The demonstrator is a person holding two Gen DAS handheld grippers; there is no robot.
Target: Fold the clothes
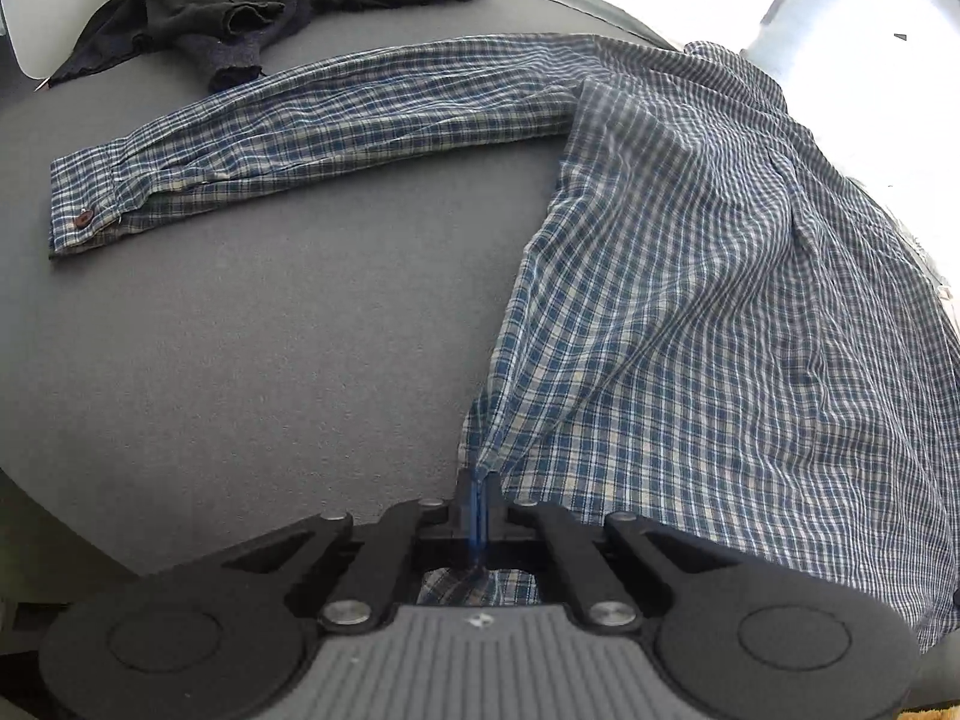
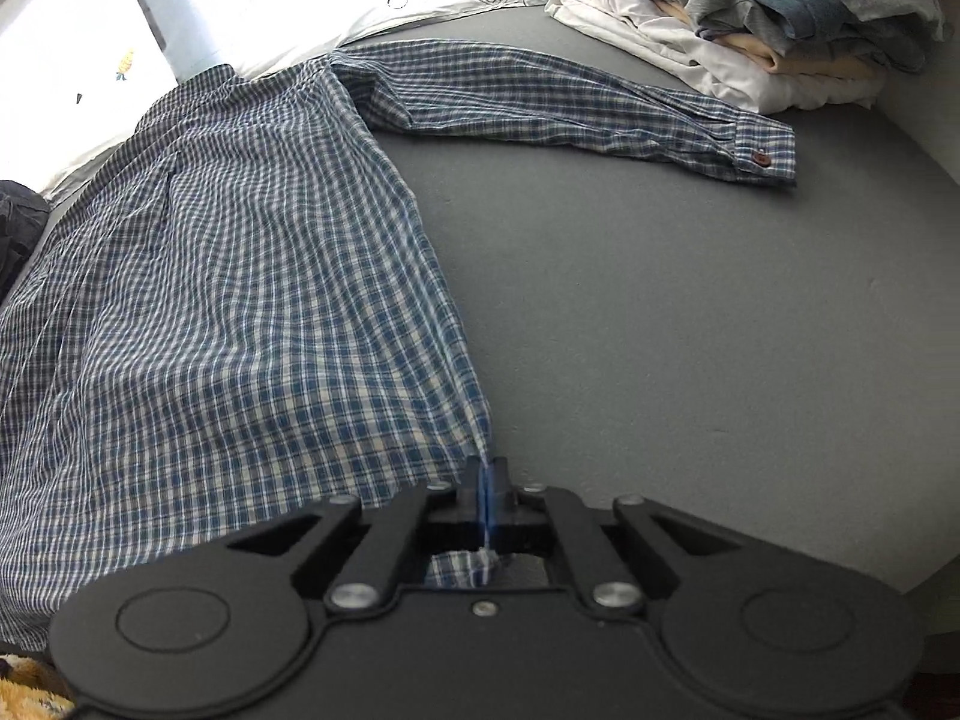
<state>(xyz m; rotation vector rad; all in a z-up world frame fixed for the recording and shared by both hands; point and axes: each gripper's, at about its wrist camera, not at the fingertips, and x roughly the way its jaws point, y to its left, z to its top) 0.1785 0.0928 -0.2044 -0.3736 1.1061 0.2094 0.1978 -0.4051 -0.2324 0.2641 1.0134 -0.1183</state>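
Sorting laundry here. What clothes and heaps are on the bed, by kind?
Checked shirt: 1
Heap of dark clothes: 1
Stack of folded clothes: 1
Total: 3

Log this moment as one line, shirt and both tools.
shirt: spread on grey surface, sleeves out | left tool: shut on hem corner | right tool: shut on other hem corner | fold: not begun
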